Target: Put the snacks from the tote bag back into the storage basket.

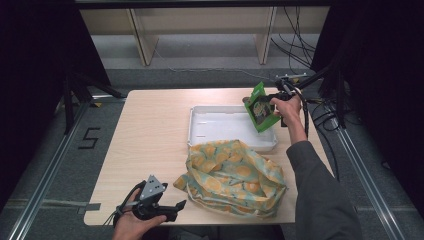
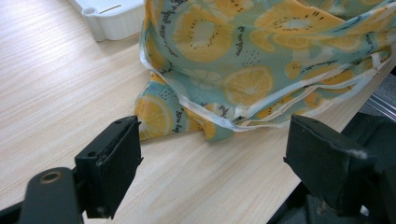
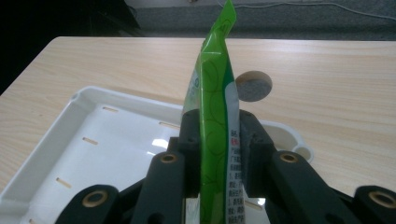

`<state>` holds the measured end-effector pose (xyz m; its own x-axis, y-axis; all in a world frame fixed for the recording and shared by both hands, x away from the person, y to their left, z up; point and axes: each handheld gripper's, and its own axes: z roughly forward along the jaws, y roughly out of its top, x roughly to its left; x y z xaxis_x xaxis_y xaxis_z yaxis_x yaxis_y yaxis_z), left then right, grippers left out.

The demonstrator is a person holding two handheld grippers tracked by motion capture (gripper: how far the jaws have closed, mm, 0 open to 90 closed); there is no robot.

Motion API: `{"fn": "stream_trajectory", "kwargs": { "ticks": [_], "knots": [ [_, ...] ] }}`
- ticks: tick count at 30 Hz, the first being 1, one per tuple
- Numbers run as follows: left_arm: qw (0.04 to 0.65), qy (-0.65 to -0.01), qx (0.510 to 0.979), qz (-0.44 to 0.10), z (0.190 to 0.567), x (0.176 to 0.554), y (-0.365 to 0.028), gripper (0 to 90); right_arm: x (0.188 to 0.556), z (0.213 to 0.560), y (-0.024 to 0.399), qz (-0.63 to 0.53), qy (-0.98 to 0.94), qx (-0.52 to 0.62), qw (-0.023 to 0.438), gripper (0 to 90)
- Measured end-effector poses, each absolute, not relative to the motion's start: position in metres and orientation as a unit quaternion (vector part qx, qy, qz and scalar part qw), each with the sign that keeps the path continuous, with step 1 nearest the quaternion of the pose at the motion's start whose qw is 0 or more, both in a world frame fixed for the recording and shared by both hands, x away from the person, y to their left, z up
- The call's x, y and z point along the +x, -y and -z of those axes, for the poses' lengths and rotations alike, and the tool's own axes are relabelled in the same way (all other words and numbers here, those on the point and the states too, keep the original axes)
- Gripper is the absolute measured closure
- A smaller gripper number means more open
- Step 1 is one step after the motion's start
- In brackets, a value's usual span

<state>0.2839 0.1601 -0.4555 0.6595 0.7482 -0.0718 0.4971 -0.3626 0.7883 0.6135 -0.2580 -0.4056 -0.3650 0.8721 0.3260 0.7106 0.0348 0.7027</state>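
My right gripper point(image 1: 264, 101) is shut on a green snack packet point(image 1: 261, 107), held in the air over the right end of the white tray point(image 1: 220, 122). In the right gripper view the green packet point(image 3: 214, 112) stands edge-on, pinched between my gripper point(image 3: 215, 140) with both pads against it, above the white tray point(image 3: 84, 154). A cloth bag with a lemon print point(image 1: 232, 177) lies slumped on the table in front of the tray. My left gripper point(image 1: 175, 206) rests near the table's front edge, open, pointing at the bag point(image 2: 261, 60); nothing sits between its fingers point(image 2: 114, 158).
The wooden table point(image 1: 150, 135) has bare room on its left half. A round grey disc point(image 3: 253, 86) lies on the table beyond the tray. Cables and a dark stand crowd the right rear corner point(image 1: 300, 80). The table's front edge runs just under my left hand.
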Motion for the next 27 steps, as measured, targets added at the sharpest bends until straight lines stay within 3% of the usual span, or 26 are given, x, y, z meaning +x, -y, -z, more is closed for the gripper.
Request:
{"fn": "stream_trajectory", "kwargs": {
  "ticks": [8,10,16,18,21,27],
  "knots": [
    [0.415,-0.382,0.813,-0.148,0.457,0.284,-0.158,17.6,0.617,0.409,0.256,-0.411,-0.697,0.581,0.084,74.3],
    [0.411,-0.381,0.815,-0.149,0.456,0.284,-0.159,17.6,0.621,0.412,0.257,-0.409,-0.708,0.565,0.106,74.2],
    [0.411,-0.384,0.814,-0.146,0.456,0.284,-0.157,17.6,0.625,0.412,0.253,-0.409,-0.691,0.591,0.078,74.0],
    [0.409,-0.377,0.817,-0.149,0.455,0.284,-0.158,17.6,0.629,0.416,0.256,-0.410,-0.708,0.565,0.104,73.9],
    [0.413,-0.388,0.811,-0.145,0.456,0.283,-0.157,17.6,0.629,0.418,0.251,-0.410,-0.694,0.586,0.083,73.8],
    [0.409,-0.377,0.818,-0.148,0.455,0.284,-0.156,17.6,0.633,0.425,0.251,-0.416,-0.701,0.571,0.101,73.4]
  ]
}}
